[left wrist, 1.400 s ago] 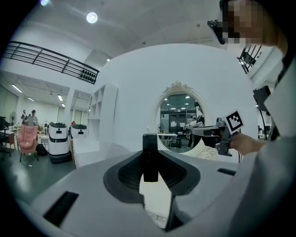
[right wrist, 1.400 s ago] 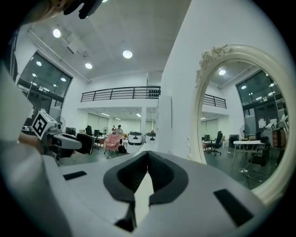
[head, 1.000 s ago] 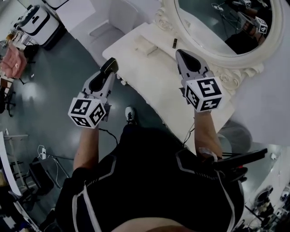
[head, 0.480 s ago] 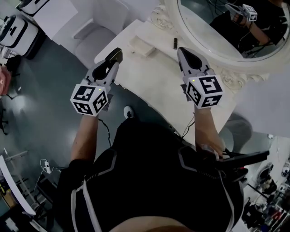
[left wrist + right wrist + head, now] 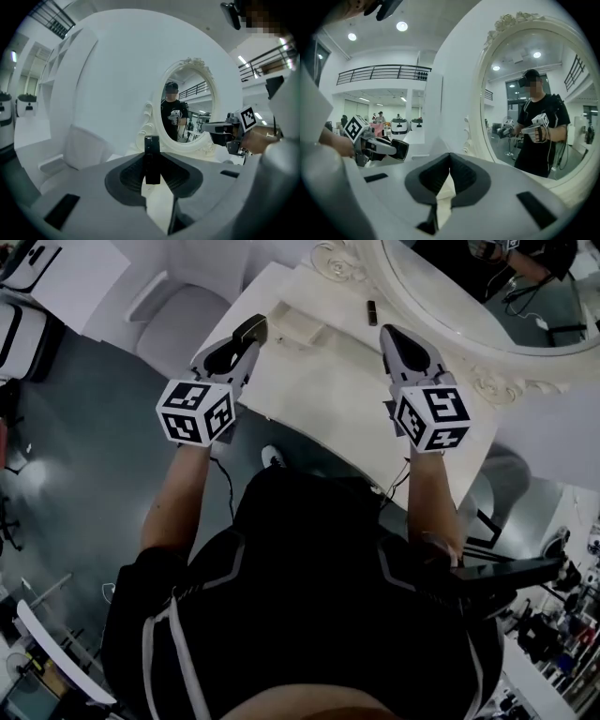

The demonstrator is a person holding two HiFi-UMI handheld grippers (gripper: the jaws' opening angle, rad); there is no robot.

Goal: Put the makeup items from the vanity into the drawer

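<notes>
left tongs (image 5: 247, 336): dark item (image 5: 252, 327) at tip, over vanity (image 5: 328, 404) edge | right tongs (image 5: 391, 334): over vanity, beside mirror (image 5: 487, 292)

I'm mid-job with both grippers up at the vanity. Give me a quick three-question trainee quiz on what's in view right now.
1. True or false: the right gripper is shut on a makeup item.
2. What does the left gripper hold? A) a small dark item B) a white box C) nothing
3. Fill in: a second small dark item sits on the vanity, close to the ___ frame.

Key: 1 false, its jaws are together with nothing between them; 2 A; 3 mirror.
</notes>
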